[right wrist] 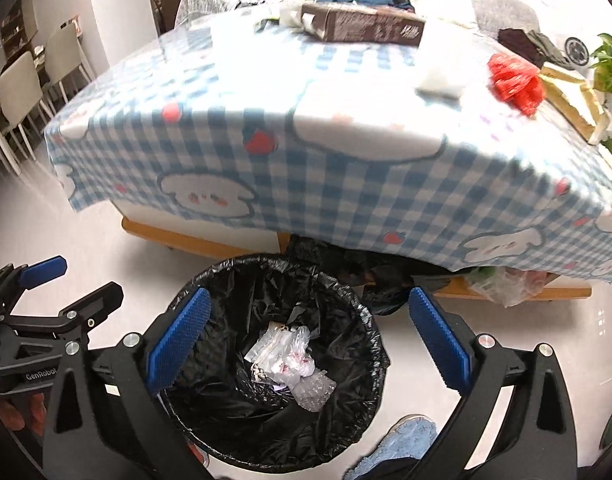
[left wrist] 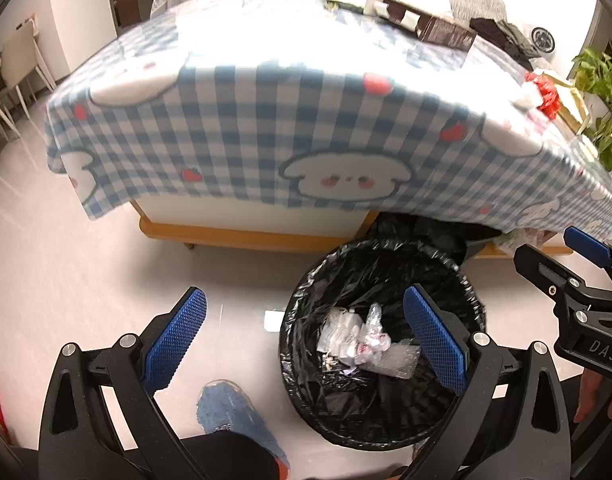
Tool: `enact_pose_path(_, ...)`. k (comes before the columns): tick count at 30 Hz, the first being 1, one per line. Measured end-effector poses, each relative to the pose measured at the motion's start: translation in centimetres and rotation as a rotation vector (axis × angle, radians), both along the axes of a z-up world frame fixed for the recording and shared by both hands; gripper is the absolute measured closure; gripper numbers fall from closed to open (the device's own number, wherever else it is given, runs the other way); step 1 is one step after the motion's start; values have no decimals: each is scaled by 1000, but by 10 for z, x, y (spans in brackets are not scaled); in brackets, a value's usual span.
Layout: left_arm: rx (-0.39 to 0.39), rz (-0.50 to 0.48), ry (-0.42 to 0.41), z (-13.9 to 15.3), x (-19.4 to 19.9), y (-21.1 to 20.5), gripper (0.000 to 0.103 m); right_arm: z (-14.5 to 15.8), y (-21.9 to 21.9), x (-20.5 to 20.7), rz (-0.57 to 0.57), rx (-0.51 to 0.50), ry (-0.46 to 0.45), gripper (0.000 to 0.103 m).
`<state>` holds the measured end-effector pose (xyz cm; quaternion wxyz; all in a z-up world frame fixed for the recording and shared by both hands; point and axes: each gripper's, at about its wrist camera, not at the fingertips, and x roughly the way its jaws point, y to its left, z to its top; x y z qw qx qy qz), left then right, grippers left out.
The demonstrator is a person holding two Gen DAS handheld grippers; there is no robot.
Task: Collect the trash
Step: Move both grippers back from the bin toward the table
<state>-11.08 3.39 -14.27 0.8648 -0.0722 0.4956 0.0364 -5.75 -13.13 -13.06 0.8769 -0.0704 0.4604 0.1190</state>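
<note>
Presently, both of my tools hung above the round bin lined with a black plastic bag (right wrist: pixel 274 352), which stood on the pale floor just beside the low wooden surface draped in a blue-and-white checked cloth (right wrist: pixel 345 168). My right gripper (right wrist: pixel 309 344) had its jaws spread wide with nothing between them; my left gripper (left wrist: pixel 306 340) likewise stood open and empty, off to the bin's side.

Inside the bin lay a small heap of clear crumpled plastic wrappers and a scrap of bubble wrap (right wrist: pixel 290 368), resting on the liner's bottom.

Still uncollected on the cloth, by my reading, were a crumpled red plastic bag (right wrist: pixel 515 80) near the far right edge and a flat white packet (right wrist: pixel 441 80) just beside it. A long brown cardboard box (right wrist: pixel 369 26) lay further back; whether it counted as trash I could not tell.

I judged the red bag to be very light, soft and compressible, somewhat slick, and not fragile. The sound hold would be across its bunched middle, jaws closing well in so that folds gather between the pads. A pinch on a loose corner risked the film sliding out. The white packet looked thin and flat; it would likely need taking by a raised edge.
</note>
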Motion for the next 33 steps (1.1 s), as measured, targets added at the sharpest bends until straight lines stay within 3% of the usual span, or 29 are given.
enact_pose_path(8,45,-11,-47,37,4,-16,6,36,-17,-3,-23,-13,-75,7)
enact_pose_path(15,34,-38,-82,59,17,-26,6,58,-37,6,-58,-14,-116,7)
enact_pose_path(33,6,-152,-134,111,93,-99,6,112,-107,78,-144,-19,-192,7)
